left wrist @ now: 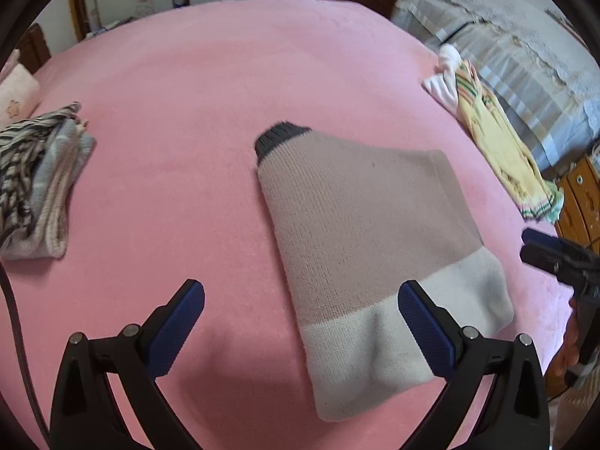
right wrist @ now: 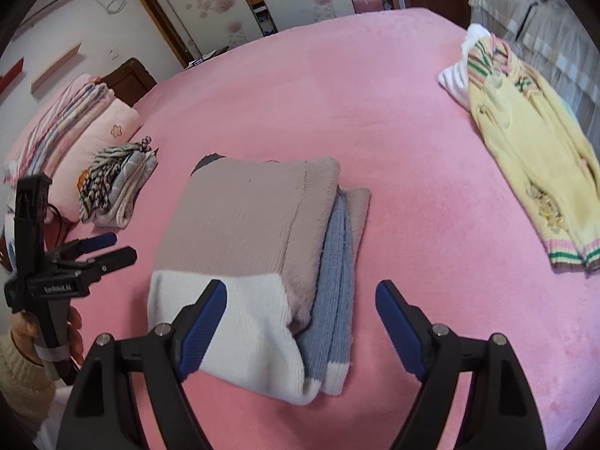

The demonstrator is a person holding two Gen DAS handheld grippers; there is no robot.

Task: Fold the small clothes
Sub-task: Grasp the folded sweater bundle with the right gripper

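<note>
Folded taupe-and-white sweater (right wrist: 240, 225) lies flat on pink bedspread (right wrist: 412, 172).

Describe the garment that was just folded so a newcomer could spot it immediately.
Start at the pink bedspread. In its middle, nearest both cameras, lies the folded knit sweater. Unlike the striped stack or the unfolded yellow garment, it is taupe with a white band and blue layers.

We see a wide bed covered in a pink plush blanket (right wrist: 300, 86). A folded taupe, white and blue knit sweater (right wrist: 255, 232) lies on its middle. Left of it sits a small pile of folded striped clothes (right wrist: 116, 183); near the right edge lies an unfolded yellow knit garment (right wrist: 532, 165), partly over a white cloth (right wrist: 455, 78).
</note>
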